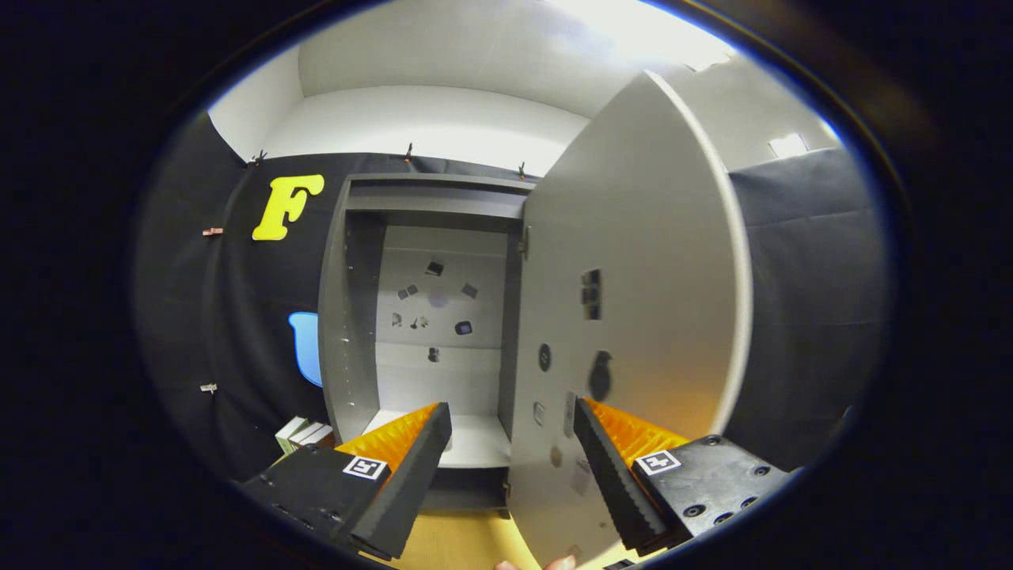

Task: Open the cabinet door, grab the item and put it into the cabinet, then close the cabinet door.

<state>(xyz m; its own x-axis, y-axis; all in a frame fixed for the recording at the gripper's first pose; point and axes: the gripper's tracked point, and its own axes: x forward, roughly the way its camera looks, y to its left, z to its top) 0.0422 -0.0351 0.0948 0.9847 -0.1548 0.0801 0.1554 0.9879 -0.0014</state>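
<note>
Door open | gripper jaws wide apart, holding nothing | small box beside cabinet looks light, stiff; grab its sides

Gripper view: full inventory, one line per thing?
cabinet: 1, grey, against the black cloth wall, beyond the fingers, open
door: 1, grey, swung open to the cabinet's right, its lower edge between the fingers
stickers: several, small, dark, on the cabinet's back panel; more on the door's inner face
shelf: 1, pale, low inside the cabinet, nothing on the part that shows
boxes: a few, pale and green, left of the cabinet's base
table: 1, light wood, under the cabinet
hand-held gripper: 1, fingers apart, nothing held
fingertips: person's, below the door's bottom corner
</note>
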